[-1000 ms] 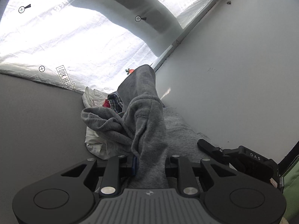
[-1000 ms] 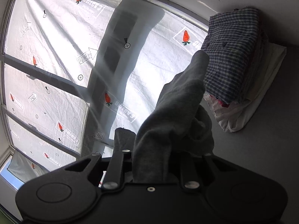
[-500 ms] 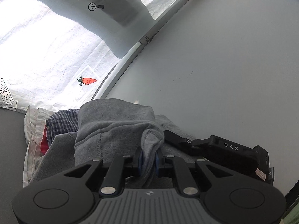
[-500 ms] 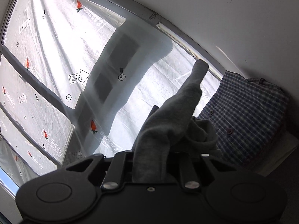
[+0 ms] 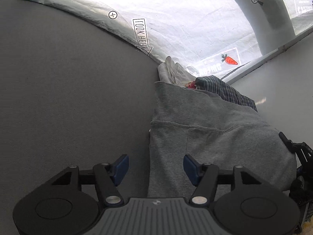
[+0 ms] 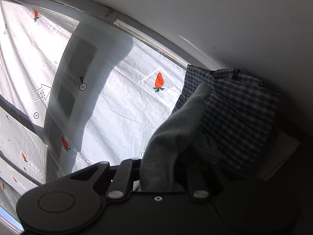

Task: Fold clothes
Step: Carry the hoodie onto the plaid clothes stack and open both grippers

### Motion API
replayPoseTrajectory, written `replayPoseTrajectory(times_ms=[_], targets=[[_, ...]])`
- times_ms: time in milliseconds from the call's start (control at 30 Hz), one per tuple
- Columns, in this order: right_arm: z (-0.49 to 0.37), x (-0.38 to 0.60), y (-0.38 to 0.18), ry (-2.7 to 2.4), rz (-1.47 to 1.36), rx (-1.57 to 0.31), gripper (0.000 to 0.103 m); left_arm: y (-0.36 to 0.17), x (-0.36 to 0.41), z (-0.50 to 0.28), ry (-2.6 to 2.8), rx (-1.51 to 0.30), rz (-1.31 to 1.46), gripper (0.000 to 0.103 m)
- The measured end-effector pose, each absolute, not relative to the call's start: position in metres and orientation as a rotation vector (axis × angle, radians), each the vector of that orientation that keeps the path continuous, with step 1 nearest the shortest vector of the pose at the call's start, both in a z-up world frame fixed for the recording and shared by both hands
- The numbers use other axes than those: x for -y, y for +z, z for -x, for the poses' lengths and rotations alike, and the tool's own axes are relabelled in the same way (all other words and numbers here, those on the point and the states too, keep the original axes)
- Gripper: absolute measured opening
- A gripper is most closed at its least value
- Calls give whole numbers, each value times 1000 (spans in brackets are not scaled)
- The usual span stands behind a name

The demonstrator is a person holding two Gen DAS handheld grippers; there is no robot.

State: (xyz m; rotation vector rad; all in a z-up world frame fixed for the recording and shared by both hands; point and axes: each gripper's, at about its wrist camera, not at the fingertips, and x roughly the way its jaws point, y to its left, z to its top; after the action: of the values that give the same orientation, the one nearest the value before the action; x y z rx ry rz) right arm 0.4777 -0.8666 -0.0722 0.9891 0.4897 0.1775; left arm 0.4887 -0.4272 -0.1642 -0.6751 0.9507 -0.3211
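- Your left gripper [image 5: 155, 168] is opening: its blue pads [image 5: 121, 166] stand apart, touching nothing, with the near edge of the grey sweatshirt [image 5: 211, 137] lying between and under them on the grey table [image 5: 68, 98].
- Your right gripper [image 6: 162, 168] is clamped on a bunched corner of the same sweatshirt [image 6: 176, 129], which sticks up in front of the plaid shirt [image 6: 234, 107].
- The sweatshirt sits draped over the pile of plaid shirt [image 5: 228, 90] and white cloth [image 5: 172, 70] against the window covering [image 5: 195, 29].
- Risk: with only one side held, pulling away with the right could drag the fold askew or tip the pile beneath.
- Risk: the released left edge lies just under the pads; lifting off carelessly may snag it and undo the fold.
- Compared with a second ago, the left jaws no longer pinch the cloth, which then hung up in a peak and now lies flat; the right grip is unchanged but sits nearer the plaid shirt.
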Motion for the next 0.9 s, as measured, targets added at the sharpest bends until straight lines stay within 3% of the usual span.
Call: replayPoseTrajectory(times_ms=[133, 233, 433, 667, 700, 833, 900], targets=[[-479, 870, -73, 165, -989, -496, 16, -198, 425, -489, -383, -1029, 801, 87], [-481, 869, -71, 165, -985, -497, 16, -219, 442, -503, -493, -1062, 874, 97], [-479, 869, -71, 169, -993, -499, 16, -246, 484, -543, -633, -1051, 836, 103], [-484, 869, -70, 201, -1002, -514, 16, -253, 531, -554, -769, -1059, 852, 102], [-484, 868, -67, 214, -995, -513, 16, -254, 534, -554, -774, -1057, 862, 97], [-485, 857, -54, 278, -967, -510, 16, -256, 539, -548, -793, -1051, 909, 50], [-486, 850, -49, 311, -971, -516, 15, -249, 537, -545, -793, -1036, 892, 40]])
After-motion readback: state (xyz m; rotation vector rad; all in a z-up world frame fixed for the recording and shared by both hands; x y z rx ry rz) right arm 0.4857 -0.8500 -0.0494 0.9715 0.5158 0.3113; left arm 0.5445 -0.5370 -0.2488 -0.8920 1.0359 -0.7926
